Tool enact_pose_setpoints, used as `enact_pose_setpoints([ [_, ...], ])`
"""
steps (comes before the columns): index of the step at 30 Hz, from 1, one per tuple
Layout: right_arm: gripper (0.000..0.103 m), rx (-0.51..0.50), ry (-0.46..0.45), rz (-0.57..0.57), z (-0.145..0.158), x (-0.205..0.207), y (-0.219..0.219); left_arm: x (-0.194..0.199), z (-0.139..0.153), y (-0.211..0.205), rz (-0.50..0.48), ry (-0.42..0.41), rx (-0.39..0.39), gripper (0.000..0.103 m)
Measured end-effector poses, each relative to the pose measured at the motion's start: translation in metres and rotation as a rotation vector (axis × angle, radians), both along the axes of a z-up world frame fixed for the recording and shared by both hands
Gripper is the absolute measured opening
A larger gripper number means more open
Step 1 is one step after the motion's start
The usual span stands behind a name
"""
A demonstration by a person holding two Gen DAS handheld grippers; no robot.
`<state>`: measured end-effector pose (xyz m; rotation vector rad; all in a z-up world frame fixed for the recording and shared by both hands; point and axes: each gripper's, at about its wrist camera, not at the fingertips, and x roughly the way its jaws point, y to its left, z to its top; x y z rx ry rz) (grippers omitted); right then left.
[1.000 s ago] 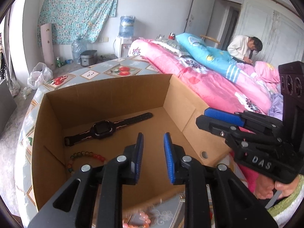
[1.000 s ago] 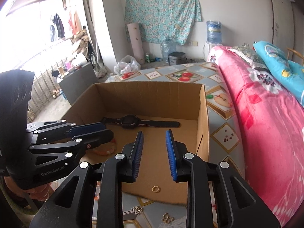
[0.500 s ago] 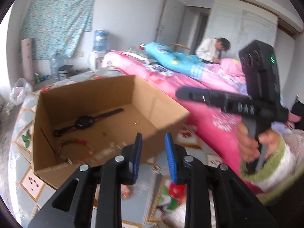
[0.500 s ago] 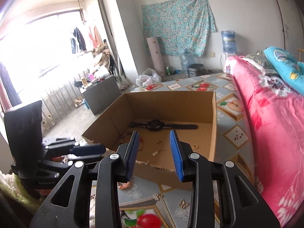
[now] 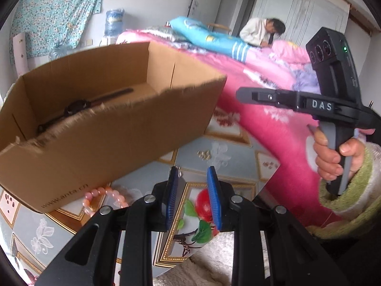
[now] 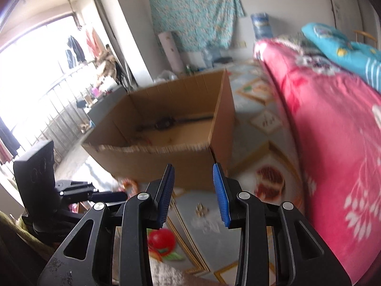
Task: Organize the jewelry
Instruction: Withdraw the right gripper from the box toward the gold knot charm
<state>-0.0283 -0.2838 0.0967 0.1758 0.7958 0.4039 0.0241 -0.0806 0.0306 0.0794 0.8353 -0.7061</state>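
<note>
Cardboard box (image 5: pixel 102 124) on the patterned mat (image 5: pixel 221 147) already holds a dark watch (image 5: pixel 78 106) along its far wall; other small bits inside are too blurred for me to name. Outside, a pink bead bracelet (image 5: pixel 104 196) lies touching the box's near corner, and a small gold piece (image 5: pixel 204 153) sits on the mat near the pink quilt (image 5: pixel 273 128). My left gripper (image 5: pixel 191 197) hangs empty, jaws apart; my right gripper (image 6: pixel 194 194) has just been opening, nothing between its pads. I judge the sorting partly done.
</note>
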Motion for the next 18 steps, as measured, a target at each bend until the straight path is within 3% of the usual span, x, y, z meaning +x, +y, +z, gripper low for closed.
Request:
enact_pose_setpoints([
  [6,0.032,-0.028,0.097,-0.002,-0.037,0.001,0.007,0.011,-0.019,-0.011,0.020,0.030,0.056,0.024],
  [18,0.031,-0.115,0.153,0.013,-0.068,0.003,0.023,0.032,-0.038,-0.029,0.049,0.057,0.136,0.024],
])
